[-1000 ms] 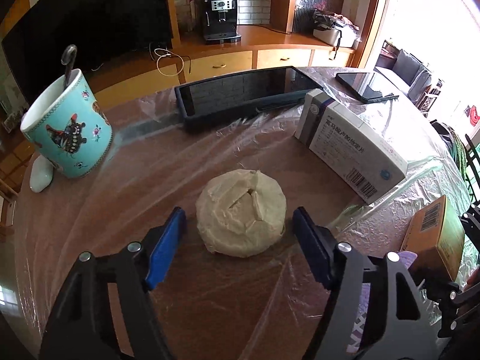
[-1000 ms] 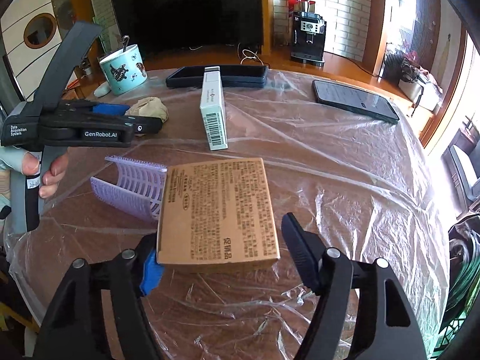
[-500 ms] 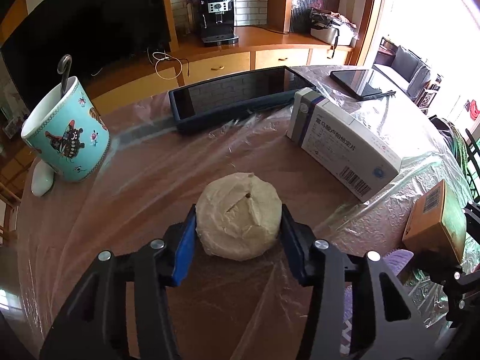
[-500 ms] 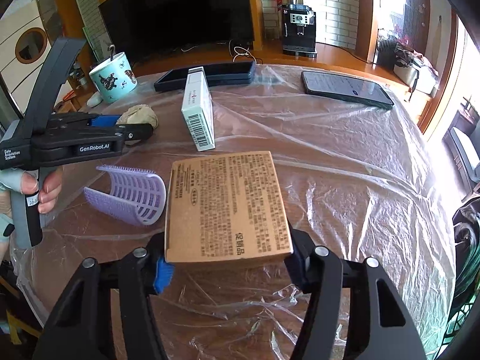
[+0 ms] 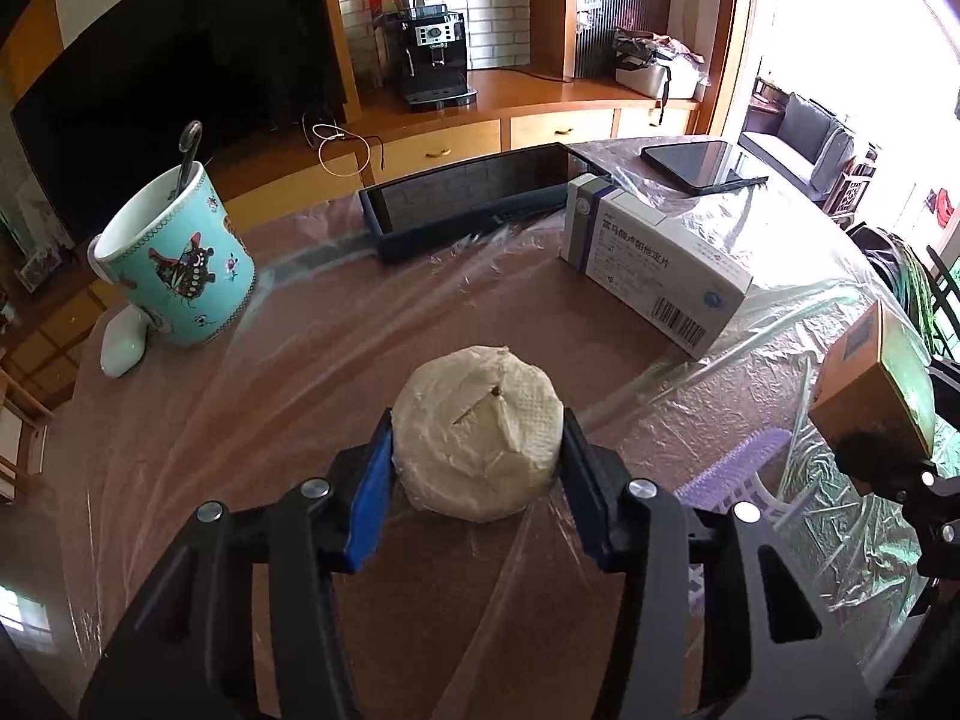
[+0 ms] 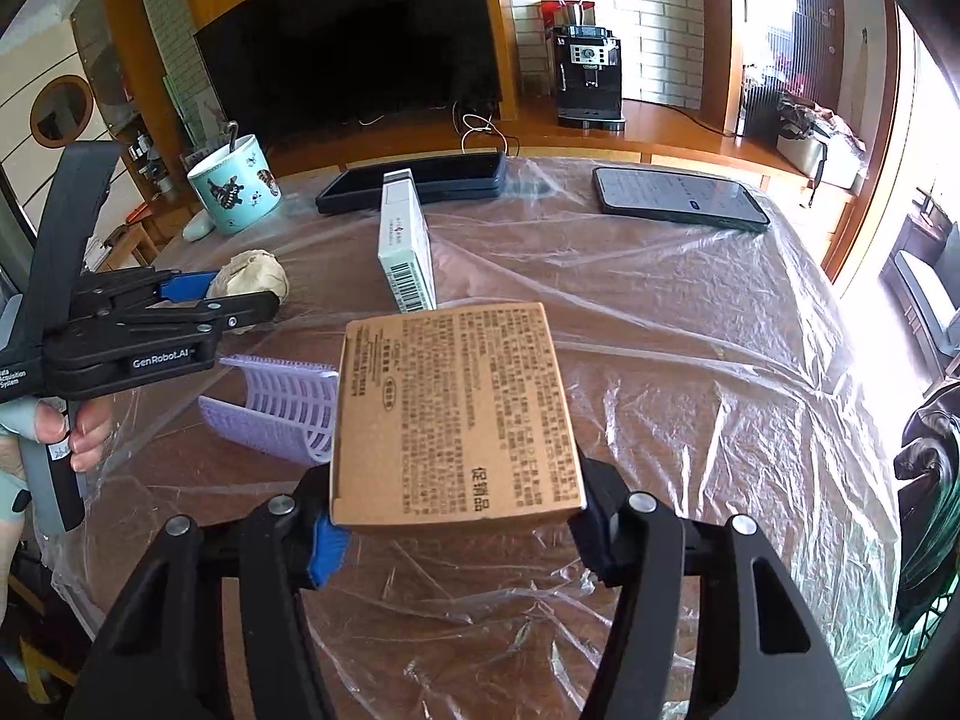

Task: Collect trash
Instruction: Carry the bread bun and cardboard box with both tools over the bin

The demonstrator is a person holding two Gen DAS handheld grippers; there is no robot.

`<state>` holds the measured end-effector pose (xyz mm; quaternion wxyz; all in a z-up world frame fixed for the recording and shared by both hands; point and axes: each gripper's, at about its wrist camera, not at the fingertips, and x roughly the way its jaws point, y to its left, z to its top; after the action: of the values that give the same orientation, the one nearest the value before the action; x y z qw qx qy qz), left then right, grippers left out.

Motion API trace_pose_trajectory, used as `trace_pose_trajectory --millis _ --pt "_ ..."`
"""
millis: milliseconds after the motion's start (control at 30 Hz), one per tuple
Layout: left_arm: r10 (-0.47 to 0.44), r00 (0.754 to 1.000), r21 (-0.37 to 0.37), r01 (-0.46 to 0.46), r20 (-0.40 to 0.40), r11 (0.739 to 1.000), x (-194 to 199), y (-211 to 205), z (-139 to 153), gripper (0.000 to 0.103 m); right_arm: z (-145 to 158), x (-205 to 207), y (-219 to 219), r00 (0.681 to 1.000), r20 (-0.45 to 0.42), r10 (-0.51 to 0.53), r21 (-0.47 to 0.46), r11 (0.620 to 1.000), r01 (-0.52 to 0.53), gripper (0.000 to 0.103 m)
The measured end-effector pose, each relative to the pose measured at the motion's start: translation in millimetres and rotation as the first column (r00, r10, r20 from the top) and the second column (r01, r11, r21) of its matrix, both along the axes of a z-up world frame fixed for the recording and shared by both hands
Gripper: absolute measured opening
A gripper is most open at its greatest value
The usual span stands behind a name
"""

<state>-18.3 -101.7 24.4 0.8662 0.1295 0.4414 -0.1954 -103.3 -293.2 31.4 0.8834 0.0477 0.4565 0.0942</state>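
My left gripper (image 5: pixel 477 468) is shut on a crumpled off-white paper ball (image 5: pixel 477 432), which also shows in the right wrist view (image 6: pixel 252 276). My right gripper (image 6: pixel 456 516) is shut on a brown cardboard box (image 6: pixel 456 414) and holds it lifted above the table; the box shows at the right edge of the left wrist view (image 5: pixel 876 384). A purple slotted plastic piece (image 6: pixel 270 408) lies on the table under the box's left side. The left gripper (image 6: pixel 240 306) is seen from the side at left.
The table is covered with wrinkled clear plastic film (image 6: pixel 690 360). A white medicine box (image 5: pixel 654 264), a turquoise mug with a spoon (image 5: pixel 174 264), a dark tablet (image 5: pixel 468 198) and a phone (image 6: pixel 678 198) lie on it. A white pebble-like object (image 5: pixel 120 342) sits beside the mug.
Both grippers closed: the left on the paper ball, the right on the cardboard box. The cardboard box has risen off the table.
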Motion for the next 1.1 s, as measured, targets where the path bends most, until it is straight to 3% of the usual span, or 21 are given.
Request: trace_pose_trajectory --millis 1100 --pt "0.049 0.996 -0.097 -0.042 0.07 0.994 -123 40 38 0.052 31 -65 33 0.995 0.057 0.086 0.042 0.995 -0.088 0.059"
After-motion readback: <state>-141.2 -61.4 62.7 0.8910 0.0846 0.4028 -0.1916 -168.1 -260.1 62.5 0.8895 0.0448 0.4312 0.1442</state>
